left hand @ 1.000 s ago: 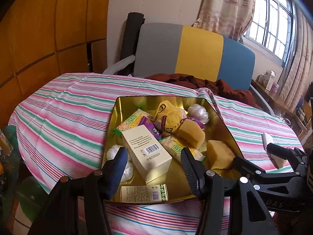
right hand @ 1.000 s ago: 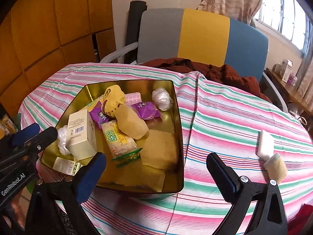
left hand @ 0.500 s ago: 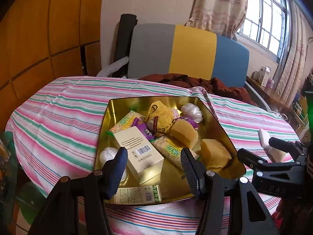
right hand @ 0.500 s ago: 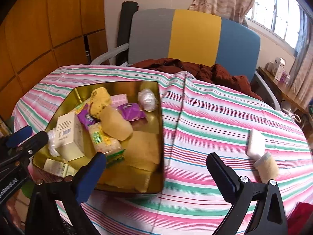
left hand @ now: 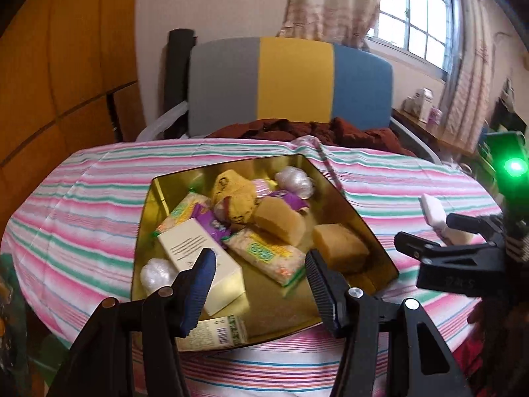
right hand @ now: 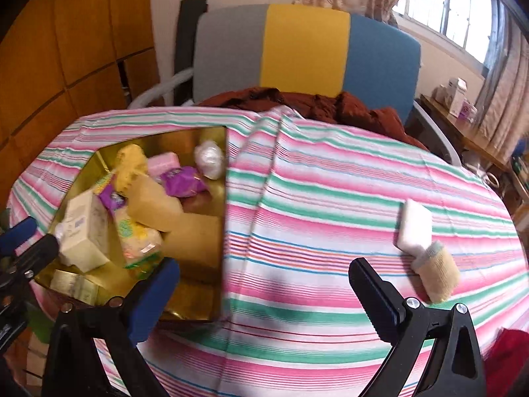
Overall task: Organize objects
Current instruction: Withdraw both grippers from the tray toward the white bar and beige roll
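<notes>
Both claws, left claw [left hand: 259,284] and right claw [right hand: 264,292], agape, empty, above gold tin [right hand: 223,198], striped tablecloth [right hand: 330,198].

A home is indicated: a striped cloth [right hand: 330,198] is spread over the surface, a padded chair [left hand: 291,82] stands behind it, and a curtained window [left hand: 413,23] is seen beside wood-panelled walls [left hand: 66,82]

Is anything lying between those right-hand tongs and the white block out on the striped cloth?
Nothing visible. The right tongs hang open over bare tablecloth; the white block lies ahead to their right, touching a tan roll.
</notes>
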